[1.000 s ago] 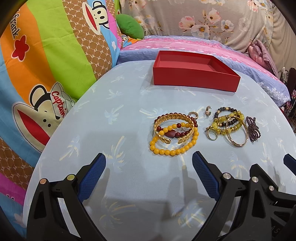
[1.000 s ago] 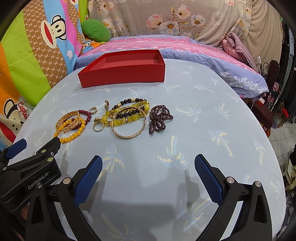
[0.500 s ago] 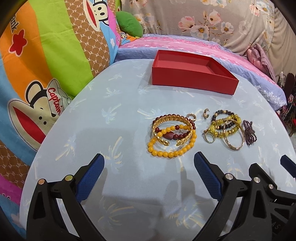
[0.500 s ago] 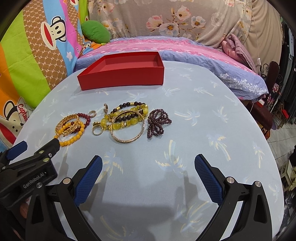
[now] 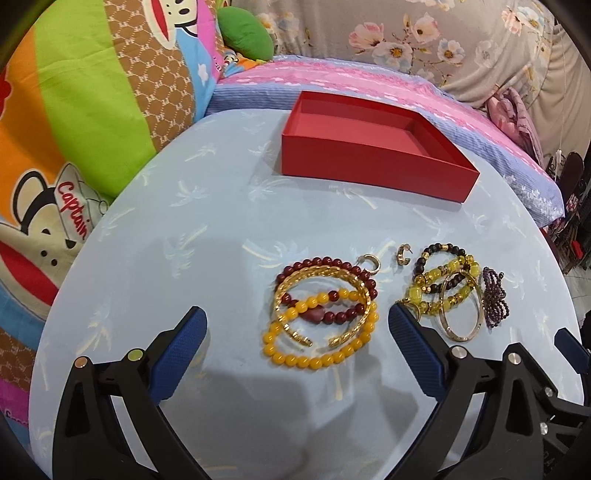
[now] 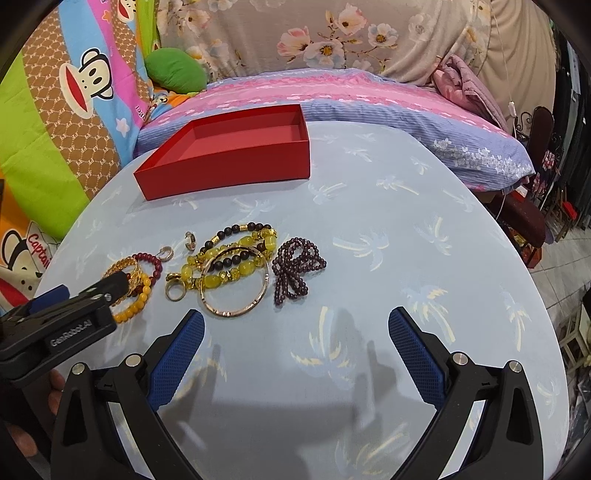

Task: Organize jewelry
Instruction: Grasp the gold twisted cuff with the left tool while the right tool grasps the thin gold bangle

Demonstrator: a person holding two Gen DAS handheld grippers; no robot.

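Note:
An open red box stands empty at the far side of the round table, also in the right wrist view. Nearer lies a pile of an orange bead bracelet, a gold cuff and a dark red bead bracelet. Two gold earrings lie beside it. To the right lie yellow and black bead bracelets, a gold bangle and a purple bead strand. My left gripper is open, straddling the orange pile. My right gripper is open and empty, just short of the bangle.
The table wears a light blue palm-print cloth. Behind it is a bed with pink and purple bedding, a monkey-print quilt at left and a green cushion. The left gripper's body shows at the right view's left edge.
Both grippers have moved forward toward the jewelry. The left gripper's fingers now flank the orange bracelet pile. Both stay open.

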